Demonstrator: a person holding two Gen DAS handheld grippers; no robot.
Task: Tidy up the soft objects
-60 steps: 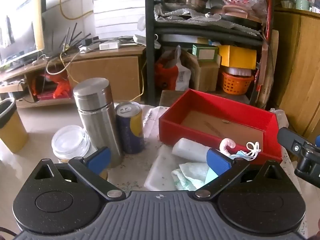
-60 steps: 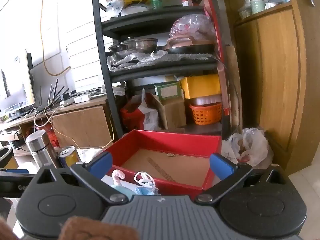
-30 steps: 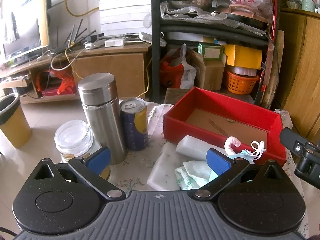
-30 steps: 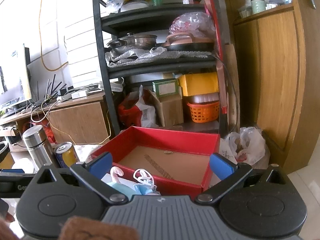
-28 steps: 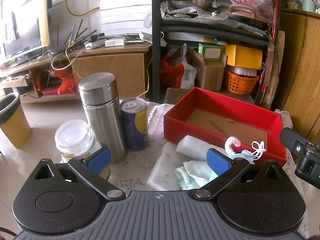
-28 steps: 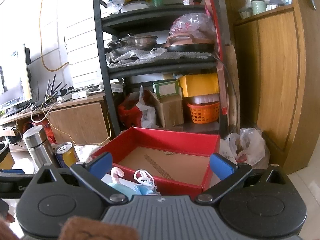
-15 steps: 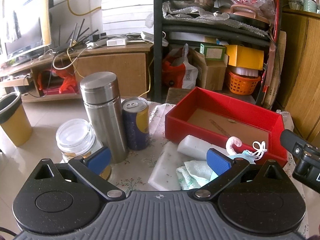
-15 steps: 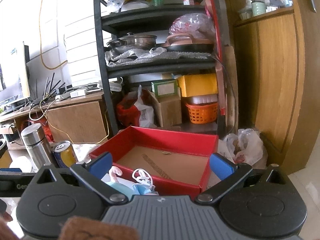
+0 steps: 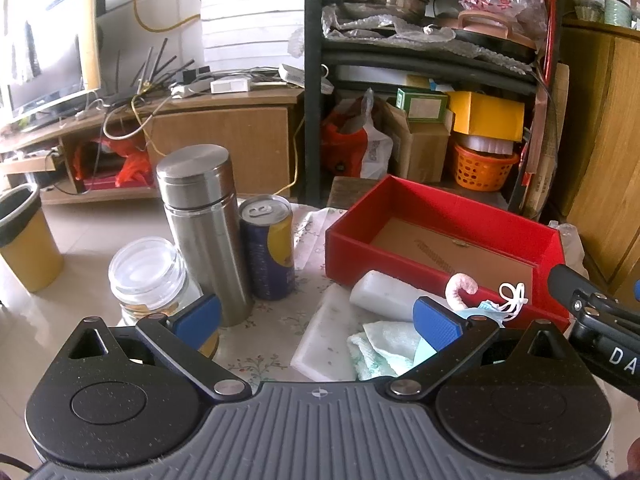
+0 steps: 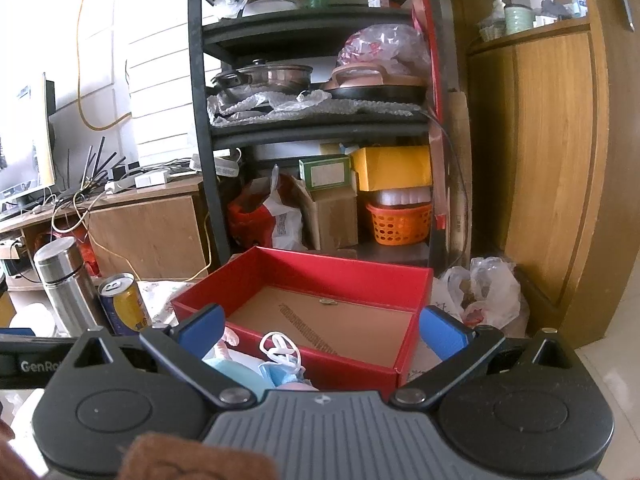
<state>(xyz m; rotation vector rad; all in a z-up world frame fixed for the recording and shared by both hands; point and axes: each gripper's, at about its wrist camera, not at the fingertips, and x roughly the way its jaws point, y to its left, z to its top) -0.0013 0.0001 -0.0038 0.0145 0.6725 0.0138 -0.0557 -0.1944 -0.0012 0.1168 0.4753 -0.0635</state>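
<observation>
An empty red box [image 9: 444, 236] [image 10: 320, 312] with a cardboard floor sits on the small table. In front of it lie soft things: a white-green cloth [image 9: 380, 344], a blue face mask with white loops [image 9: 508, 300] [image 10: 280, 360], a pink curled piece [image 9: 460, 288] and a white roll [image 9: 384, 292]. My left gripper [image 9: 316, 320] hovers open over the table's near side, nothing between its blue pads. My right gripper [image 10: 320, 328] is open too, held in front of the box above the mask.
A steel flask [image 9: 204, 224], a blue-yellow can [image 9: 268, 244] and a glass jar [image 9: 148, 276] stand left of the box. Behind are a black shelf rack [image 10: 312, 128], a wooden cabinet [image 10: 552, 160], a TV stand [image 9: 192, 120] and a yellow bin [image 9: 24, 240].
Both views have drifted slightly; the left gripper's view shifted a little so the flask and can sit further right. Nothing was grasped or moved on the table.
</observation>
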